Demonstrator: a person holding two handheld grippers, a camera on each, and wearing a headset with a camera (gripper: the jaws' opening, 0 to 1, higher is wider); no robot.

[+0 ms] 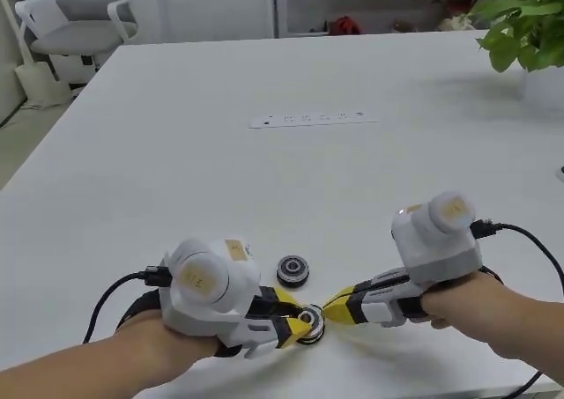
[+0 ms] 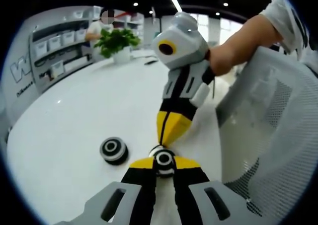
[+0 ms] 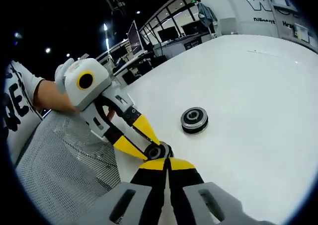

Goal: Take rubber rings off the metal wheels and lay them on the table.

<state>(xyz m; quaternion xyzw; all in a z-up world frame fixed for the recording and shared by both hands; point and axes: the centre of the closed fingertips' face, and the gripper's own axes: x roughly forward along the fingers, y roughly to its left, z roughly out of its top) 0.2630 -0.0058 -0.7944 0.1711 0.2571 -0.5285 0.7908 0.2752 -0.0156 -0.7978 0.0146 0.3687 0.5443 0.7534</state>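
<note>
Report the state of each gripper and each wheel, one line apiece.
Left grey-and-yellow two-jaw gripper: shut on the small metal wheel.
Small metal wheel: clamped between the left jaws.
Right grey-and-yellow two-jaw gripper: jaws shut, tips against the clamped wheel's rim.
Second metal wheel: lying flat on the white table, black rubber ring on, free of both grippers.

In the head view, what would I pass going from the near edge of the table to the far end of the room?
metal wheel between the yellow tips → loose metal wheel → white power strip → office chair
</note>
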